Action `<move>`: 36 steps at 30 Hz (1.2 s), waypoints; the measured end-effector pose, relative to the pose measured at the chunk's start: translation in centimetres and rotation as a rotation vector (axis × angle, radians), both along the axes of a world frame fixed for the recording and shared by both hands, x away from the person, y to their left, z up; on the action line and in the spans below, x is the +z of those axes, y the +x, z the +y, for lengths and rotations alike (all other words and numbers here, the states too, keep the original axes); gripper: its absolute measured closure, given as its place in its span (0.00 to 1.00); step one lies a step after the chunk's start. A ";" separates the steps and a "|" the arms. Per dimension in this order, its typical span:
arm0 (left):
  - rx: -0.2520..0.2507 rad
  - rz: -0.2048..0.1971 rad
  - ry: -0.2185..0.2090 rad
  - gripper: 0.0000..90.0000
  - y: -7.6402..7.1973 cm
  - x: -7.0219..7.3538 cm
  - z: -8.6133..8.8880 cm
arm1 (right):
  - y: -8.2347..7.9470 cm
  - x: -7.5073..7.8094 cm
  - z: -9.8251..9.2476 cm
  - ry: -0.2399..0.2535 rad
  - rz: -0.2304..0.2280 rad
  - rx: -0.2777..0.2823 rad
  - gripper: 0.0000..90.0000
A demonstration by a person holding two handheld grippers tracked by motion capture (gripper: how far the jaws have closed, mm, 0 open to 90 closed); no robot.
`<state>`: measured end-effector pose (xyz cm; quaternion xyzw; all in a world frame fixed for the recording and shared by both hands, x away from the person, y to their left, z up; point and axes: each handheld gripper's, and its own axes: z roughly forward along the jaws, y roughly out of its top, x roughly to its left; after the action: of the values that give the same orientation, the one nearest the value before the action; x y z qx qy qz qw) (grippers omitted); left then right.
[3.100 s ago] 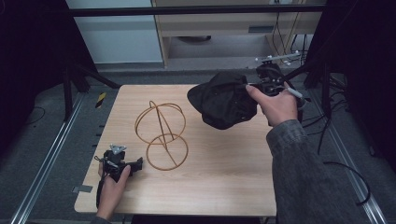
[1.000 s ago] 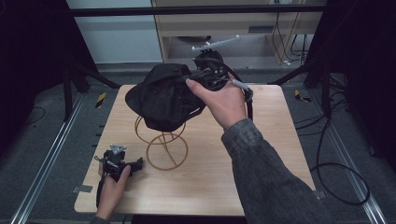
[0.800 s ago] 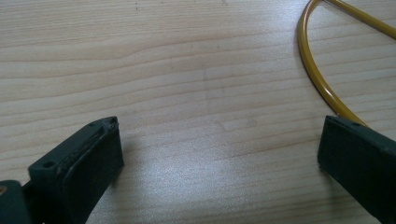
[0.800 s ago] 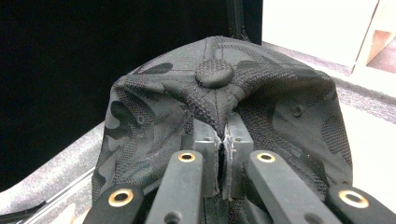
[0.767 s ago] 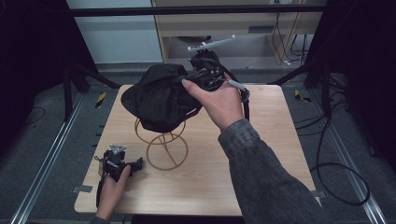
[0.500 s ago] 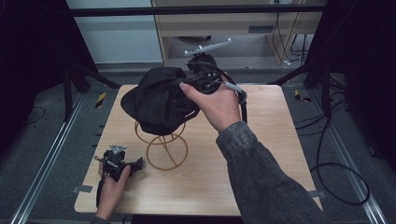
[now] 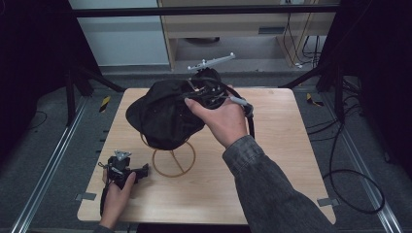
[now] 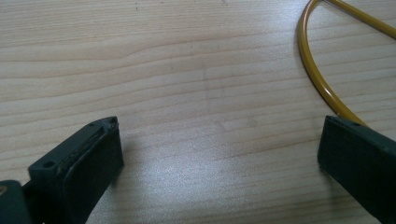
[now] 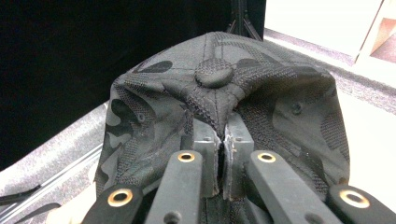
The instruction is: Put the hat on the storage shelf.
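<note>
- The counter [image 7: 272,160] carries a yellow wire stand [image 7: 173,161], with its ring base seen just right of centre-left.
- A black cap [image 7: 163,114] is held right above that stand, looks like it's about to be dropped straight down onto it.
- The cap's crown is pinched near the top button by the right hand-held gripper [image 9: 219,161], jaws pressed together on the fabric.
- The left hand-held gripper [image 8: 219,163] is parked on the counter, jaws spread, beside the stand's base ring, nothing held.

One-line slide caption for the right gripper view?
Right tool shut on a pinch of black camouflage cap fabric just below its crown button.
</note>
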<state>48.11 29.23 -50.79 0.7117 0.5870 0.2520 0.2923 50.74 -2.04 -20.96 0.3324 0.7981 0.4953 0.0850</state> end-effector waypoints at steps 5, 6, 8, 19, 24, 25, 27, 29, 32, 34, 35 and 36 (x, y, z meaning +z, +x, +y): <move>0.000 -0.001 0.000 0.00 0.0 0.0 0.0 | 0.1 -0.4 0.0 -0.003 0.006 -0.002 0.96; 0.001 -0.002 0.000 0.00 0.0 0.0 0.0 | 0.1 -0.6 0.1 -0.006 0.011 0.000 0.96; 0.001 -0.002 0.000 0.00 0.0 0.0 0.0 | 0.1 -0.8 0.1 -0.012 0.012 0.001 0.96; 0.001 -0.002 0.002 0.00 0.0 0.0 0.0 | -0.1 -2.5 -0.3 -0.029 0.036 0.002 0.95; 0.000 -0.002 0.000 0.00 0.0 0.0 0.0 | -0.1 -3.0 -0.3 -0.034 0.044 0.003 0.95; 0.000 -0.002 0.000 0.00 0.0 0.0 0.0 | -0.1 -3.0 -0.2 -0.034 0.044 0.004 0.95; 0.000 -0.002 0.000 0.00 0.0 0.0 0.0 | -0.1 -3.0 -0.2 -0.038 0.045 0.005 0.95; 0.000 -0.002 0.000 0.00 0.0 0.0 0.0 | -0.1 -3.1 -0.1 -0.041 0.044 0.007 0.95; 0.000 -0.002 0.000 0.00 0.0 0.0 0.0 | -0.2 -3.5 0.1 -0.056 0.052 0.014 0.95; 0.000 -0.002 0.000 0.00 0.0 0.0 0.0 | -0.2 -3.6 0.2 -0.059 0.052 0.014 0.95; 0.000 -0.002 0.000 0.00 0.0 0.0 0.0 | -0.3 -3.9 0.2 -0.066 0.055 0.017 0.95; 0.000 -0.002 0.000 0.00 0.0 0.0 0.0 | -0.3 -4.0 0.3 -0.063 0.058 0.019 0.95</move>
<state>48.11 29.22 -50.80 0.7116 0.5865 0.2528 0.2929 50.44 -1.76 -25.00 0.3362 0.8186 0.4608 0.0676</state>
